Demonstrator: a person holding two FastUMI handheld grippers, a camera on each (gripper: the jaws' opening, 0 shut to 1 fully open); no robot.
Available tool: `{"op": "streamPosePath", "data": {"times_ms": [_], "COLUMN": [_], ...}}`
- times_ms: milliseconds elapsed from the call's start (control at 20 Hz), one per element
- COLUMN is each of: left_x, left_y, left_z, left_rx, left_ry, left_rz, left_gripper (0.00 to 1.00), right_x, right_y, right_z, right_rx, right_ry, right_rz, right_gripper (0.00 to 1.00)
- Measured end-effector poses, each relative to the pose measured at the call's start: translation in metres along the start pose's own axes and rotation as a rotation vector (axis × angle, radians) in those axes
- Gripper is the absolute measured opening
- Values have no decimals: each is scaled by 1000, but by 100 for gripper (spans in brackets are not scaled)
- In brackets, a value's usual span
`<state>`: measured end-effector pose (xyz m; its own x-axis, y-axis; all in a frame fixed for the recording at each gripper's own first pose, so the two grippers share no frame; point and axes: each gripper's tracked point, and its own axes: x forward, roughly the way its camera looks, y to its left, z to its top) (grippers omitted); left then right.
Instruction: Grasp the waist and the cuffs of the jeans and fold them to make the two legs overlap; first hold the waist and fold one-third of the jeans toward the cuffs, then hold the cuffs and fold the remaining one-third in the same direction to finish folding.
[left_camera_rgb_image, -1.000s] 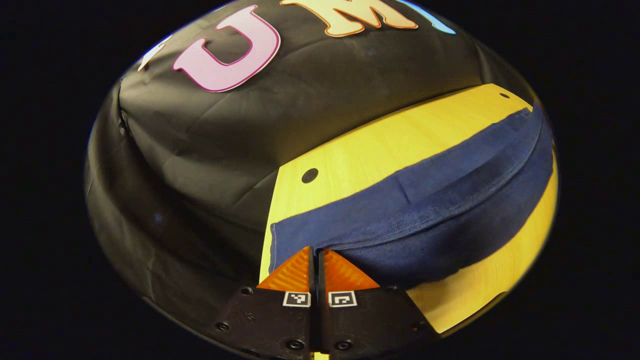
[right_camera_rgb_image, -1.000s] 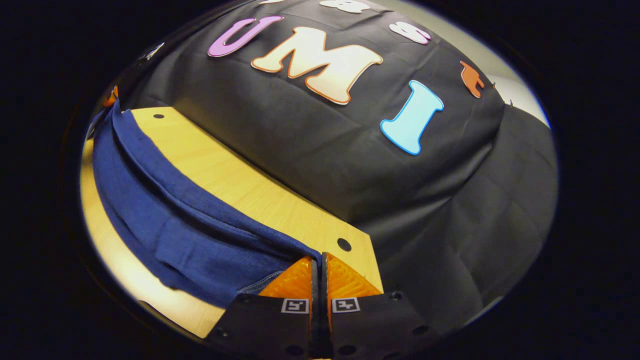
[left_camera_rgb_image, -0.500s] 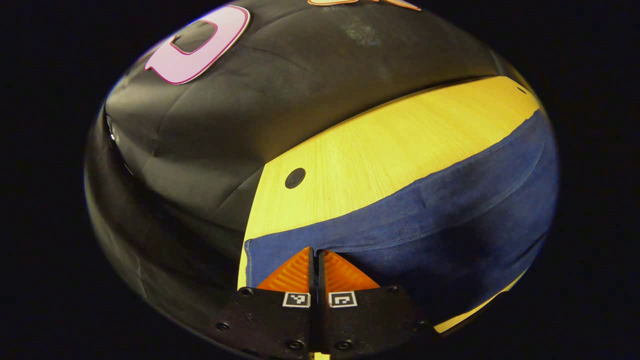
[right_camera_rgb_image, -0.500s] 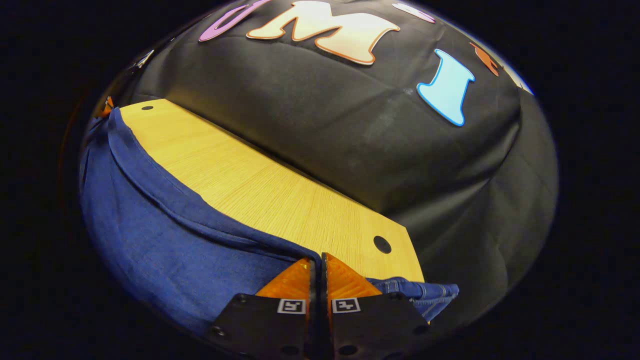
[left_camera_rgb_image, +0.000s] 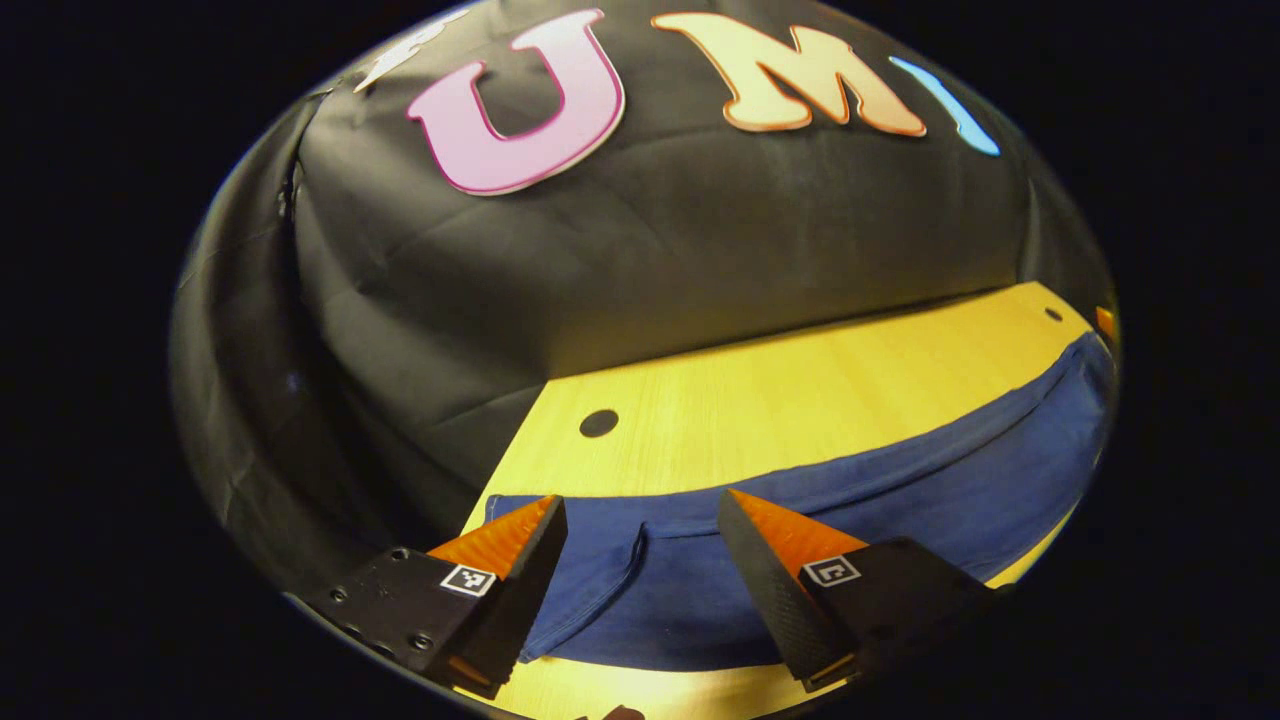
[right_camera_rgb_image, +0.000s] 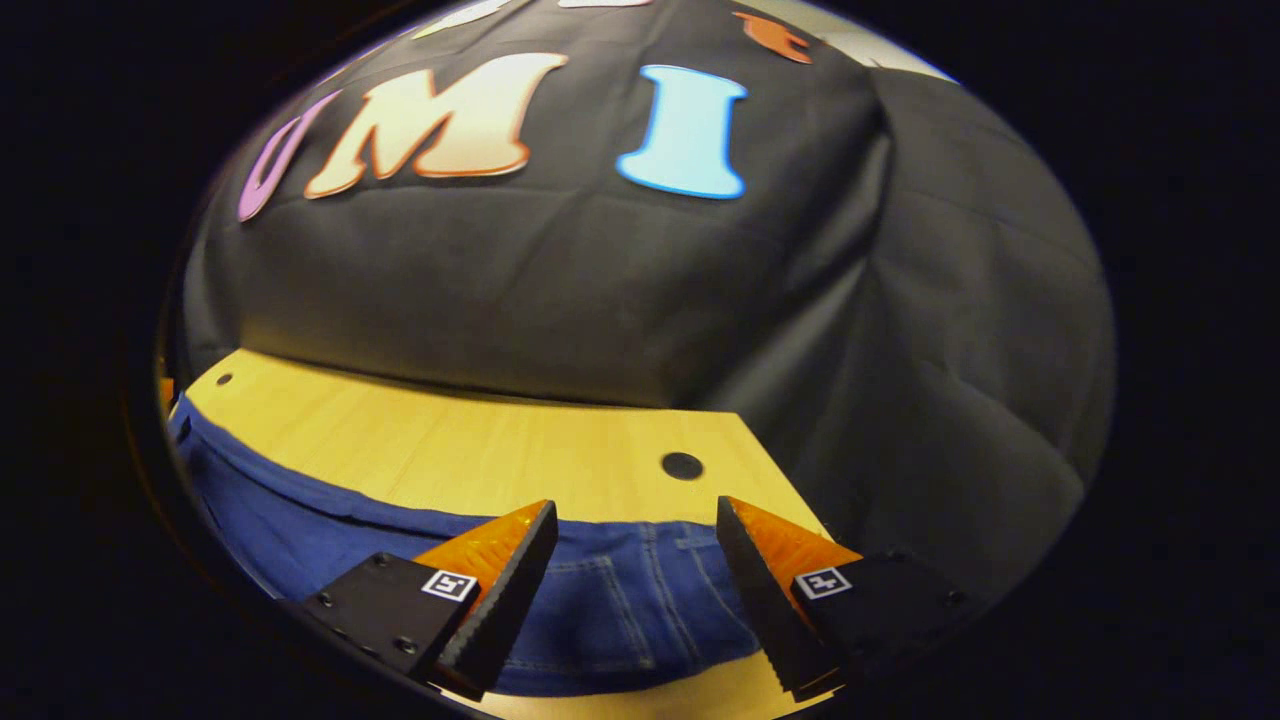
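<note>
Jeans soft, heavy-ish denim flat on worktop; both jaws wide open, empty; next pinch waist.

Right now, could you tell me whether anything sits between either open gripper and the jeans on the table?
Nothing visible does. The left gripper hangs open just above the cuff end of the jeans, and the right gripper hangs open above the waist end. Only bare wooden table lies beyond the denim.
</note>
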<state>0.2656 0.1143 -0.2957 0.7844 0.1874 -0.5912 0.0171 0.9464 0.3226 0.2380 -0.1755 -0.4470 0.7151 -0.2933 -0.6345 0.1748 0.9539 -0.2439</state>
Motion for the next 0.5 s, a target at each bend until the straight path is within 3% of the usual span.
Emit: {"op": "streamPosePath", "data": {"times_ms": [200, 500], "left_x": [-29, -58], "left_y": [-7, -4], "left_z": [22, 29], "left_rx": [-32, -88], "left_ry": [-62, -85], "left_rz": [-18, -17], "left_gripper": [95, 95], "right_x": [-2, 7], "right_y": [-52, -74], "right_z": [-56, -118], "right_rx": [130, 326], "right_ry": [153, 317], "right_rz": [-77, -150], "right_gripper": [100, 100]}}
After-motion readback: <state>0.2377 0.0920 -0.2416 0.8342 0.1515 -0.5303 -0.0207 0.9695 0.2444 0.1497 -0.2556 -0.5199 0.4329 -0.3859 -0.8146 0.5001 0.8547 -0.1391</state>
